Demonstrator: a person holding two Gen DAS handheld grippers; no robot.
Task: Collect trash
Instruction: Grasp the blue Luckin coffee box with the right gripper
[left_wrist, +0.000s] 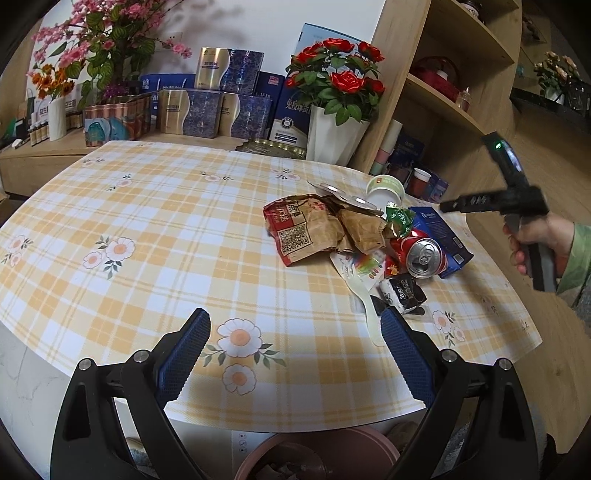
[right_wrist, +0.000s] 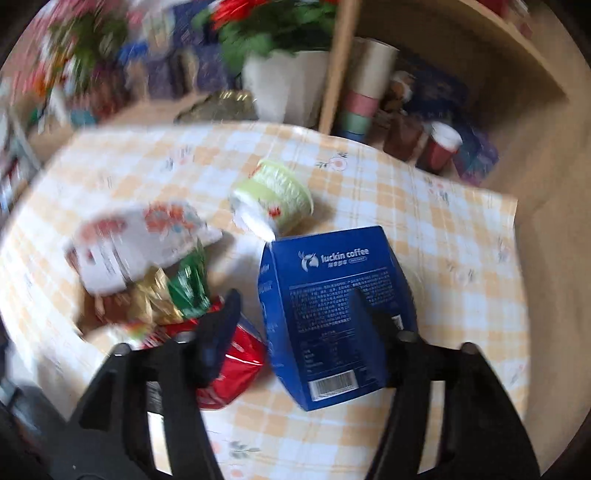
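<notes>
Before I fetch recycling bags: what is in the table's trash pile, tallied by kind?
Cans: 1, red soda can
Boxes: 1, blue coffee box
Cups: 1, green cup
Spoons: 1, white spoon
Paper bags: 1, brown bag
Small wrappers overlap, uncounted.
Total: 5

Both wrist cams face table's (left_wrist: 147, 221) trash pile (left_wrist: 362, 240).

A heap of trash lies on the checked tablecloth (left_wrist: 184, 221): crumpled brown paper bag (left_wrist: 310, 232), red can (left_wrist: 424, 256) on its side, blue coffee box (right_wrist: 332, 314), tipped green cup (right_wrist: 277, 195)
</notes>
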